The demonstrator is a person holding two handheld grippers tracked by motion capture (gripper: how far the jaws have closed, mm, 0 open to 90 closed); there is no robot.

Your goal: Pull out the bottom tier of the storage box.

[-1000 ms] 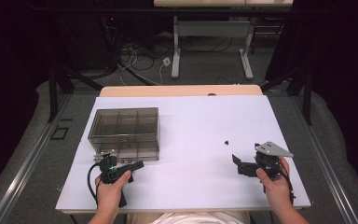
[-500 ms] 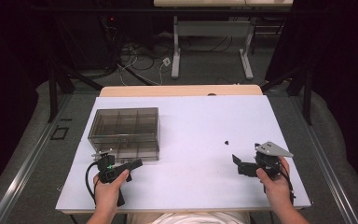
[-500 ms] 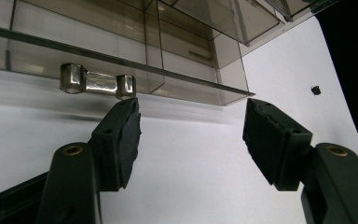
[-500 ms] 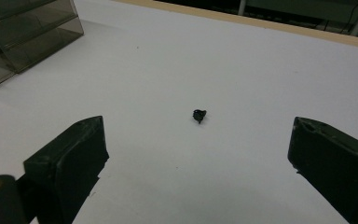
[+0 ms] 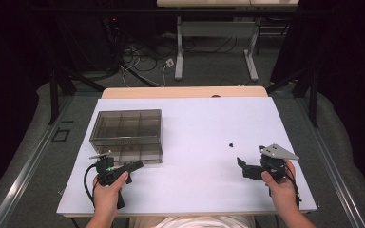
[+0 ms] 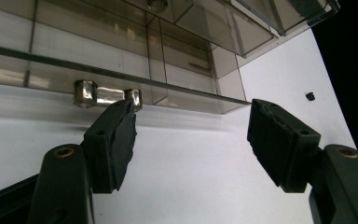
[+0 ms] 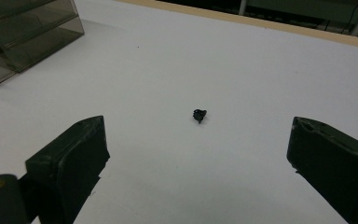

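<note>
A see-through smoky box (image 5: 127,134) with little rooms inside sits on the white table (image 5: 195,190), at about ten o'clock from the middle. The left gripper (image 5: 135,165) waits just below the box, at its six o'clock edge. Its jaws have just been opening and now stand part way apart with nothing between them. In the left gripper view, one jaw sits very near the small shiny latch (image 6: 107,94) on the front of the box. I think the hand is there to work that latch, so the lid can come up.

A tiny black part (image 5: 231,144) lies alone on the table, at about three o'clock from the middle. The right gripper (image 5: 241,163) rests near it, at the part's five o'clock, and points at it. Its jaws stand wide apart and hold nothing. In the right gripper view the part (image 7: 199,115) lies ahead, between the two jaws but well off. It looks ready to go and pick it up, maybe to put it in the box.

I can see no words or labels anywhere.
</note>
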